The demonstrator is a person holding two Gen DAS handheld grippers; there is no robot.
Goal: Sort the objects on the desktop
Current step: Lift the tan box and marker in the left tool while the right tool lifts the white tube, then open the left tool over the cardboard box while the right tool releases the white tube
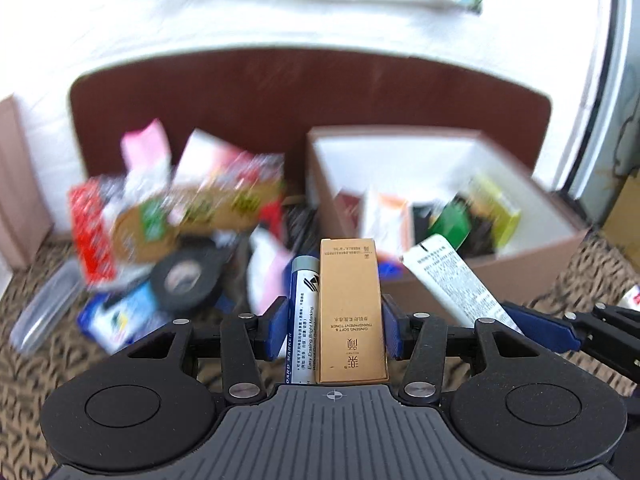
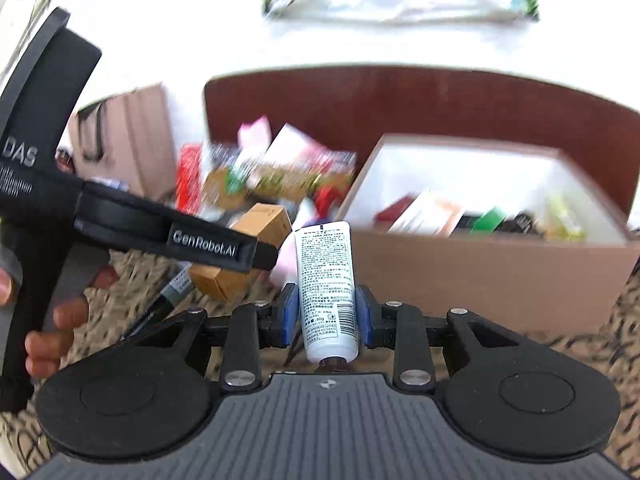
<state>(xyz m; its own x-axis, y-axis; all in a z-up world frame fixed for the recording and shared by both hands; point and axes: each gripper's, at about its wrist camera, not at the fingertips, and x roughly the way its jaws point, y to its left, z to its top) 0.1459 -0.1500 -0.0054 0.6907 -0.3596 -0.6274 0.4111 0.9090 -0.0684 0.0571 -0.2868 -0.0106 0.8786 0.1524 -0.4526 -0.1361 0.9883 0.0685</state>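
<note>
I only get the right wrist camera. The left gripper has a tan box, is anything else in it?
Observer: Yes. A blue-and-white board marker is clamped beside the tan box; both are between the fingers of the left gripper.
Operator: What does the box say?
Observer: Its label reads ginseng soft and transparent toner.
Operator: What lies on the table in front of the pile?
Observer: A roll of black tape, lying flat on the patterned cloth.
</note>
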